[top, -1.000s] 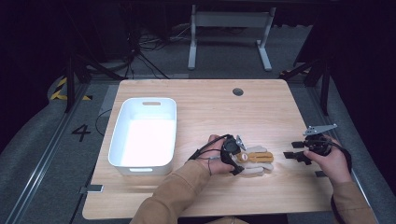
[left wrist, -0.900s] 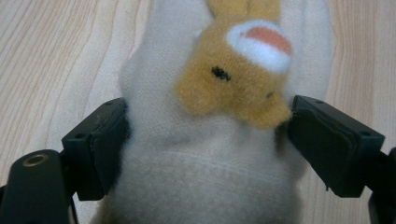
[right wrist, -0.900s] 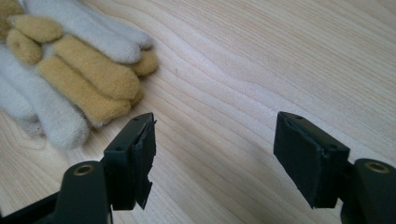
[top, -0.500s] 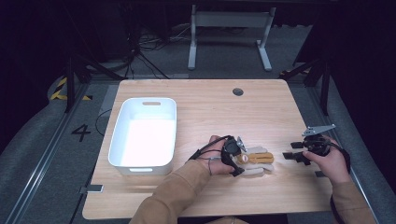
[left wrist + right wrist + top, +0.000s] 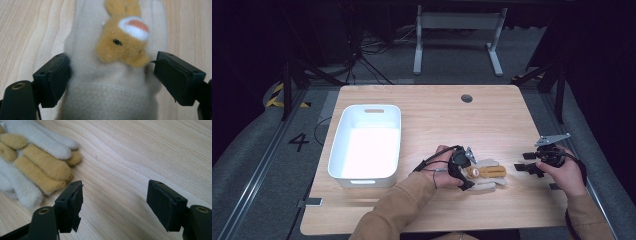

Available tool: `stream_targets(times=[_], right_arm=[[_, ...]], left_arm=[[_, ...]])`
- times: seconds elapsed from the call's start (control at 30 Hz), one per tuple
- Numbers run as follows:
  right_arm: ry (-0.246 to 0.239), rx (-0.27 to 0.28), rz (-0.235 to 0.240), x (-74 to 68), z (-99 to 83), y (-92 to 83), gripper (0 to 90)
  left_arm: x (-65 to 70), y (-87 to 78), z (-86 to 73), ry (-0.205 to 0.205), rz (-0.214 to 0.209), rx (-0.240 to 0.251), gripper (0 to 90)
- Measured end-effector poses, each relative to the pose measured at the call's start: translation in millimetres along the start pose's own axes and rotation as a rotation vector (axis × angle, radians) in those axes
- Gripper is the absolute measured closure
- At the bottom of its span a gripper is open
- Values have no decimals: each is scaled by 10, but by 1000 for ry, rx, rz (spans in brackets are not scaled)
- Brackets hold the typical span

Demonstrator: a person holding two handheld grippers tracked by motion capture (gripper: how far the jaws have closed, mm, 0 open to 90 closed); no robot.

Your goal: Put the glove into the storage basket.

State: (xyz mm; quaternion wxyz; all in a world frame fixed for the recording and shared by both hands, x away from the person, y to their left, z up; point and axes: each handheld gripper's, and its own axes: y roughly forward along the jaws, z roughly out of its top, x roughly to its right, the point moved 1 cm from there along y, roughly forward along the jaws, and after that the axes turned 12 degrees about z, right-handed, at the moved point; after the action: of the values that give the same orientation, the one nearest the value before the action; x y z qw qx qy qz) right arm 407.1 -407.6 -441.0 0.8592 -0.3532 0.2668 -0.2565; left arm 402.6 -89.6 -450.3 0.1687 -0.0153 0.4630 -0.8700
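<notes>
Even overhead light keeps the table (image 5: 492, 120) bright while the floor around it sinks into darkness. The white bin (image 5: 367, 142) glares, its inside washed out. Shadows are faint. In the gripper views, the plush glove (image 5: 112, 62) and near jaws look soft, slightly blurred.

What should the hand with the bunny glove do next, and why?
Probably close the left gripper on the glove. Its jaws stand open on either side of the cuff, one touching the fabric and the other just off it, so a squeeze should catch it. The right gripper is open over bare table beside the glove's fingers, and the white bin waits to the left.
</notes>
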Motion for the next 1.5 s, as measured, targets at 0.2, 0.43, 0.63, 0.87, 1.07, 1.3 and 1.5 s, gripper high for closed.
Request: stream_targets(times=[0.2, 0.43, 0.63, 0.87, 1.07, 1.3, 1.5], right_arm=[[-1, -5, 2, -9, 2, 8, 301], [0, -7, 4, -7, -3, 10, 301], [0, -9, 4, -11, -2, 10, 299], [0, -16, 6, -14, -1, 22, 297], [3, -15, 5, -7, -6, 21, 296], [2, -18, 4, -5, -11, 20, 297], [-3, -20, 2, -8, -6, 24, 297]], left_arm=[[39, 56, 3, 21, 15, -21, 150], [58, 58, -21, 67, 2, -36, 133], [51, 72, -88, 104, -15, -65, 88], [52, 82, -52, 84, -1, -73, 115], [41, 128, 23, 81, 10, -78, 113], [58, 165, 94, 61, 13, -108, 89], [59, 130, 119, 38, 32, -103, 236]])
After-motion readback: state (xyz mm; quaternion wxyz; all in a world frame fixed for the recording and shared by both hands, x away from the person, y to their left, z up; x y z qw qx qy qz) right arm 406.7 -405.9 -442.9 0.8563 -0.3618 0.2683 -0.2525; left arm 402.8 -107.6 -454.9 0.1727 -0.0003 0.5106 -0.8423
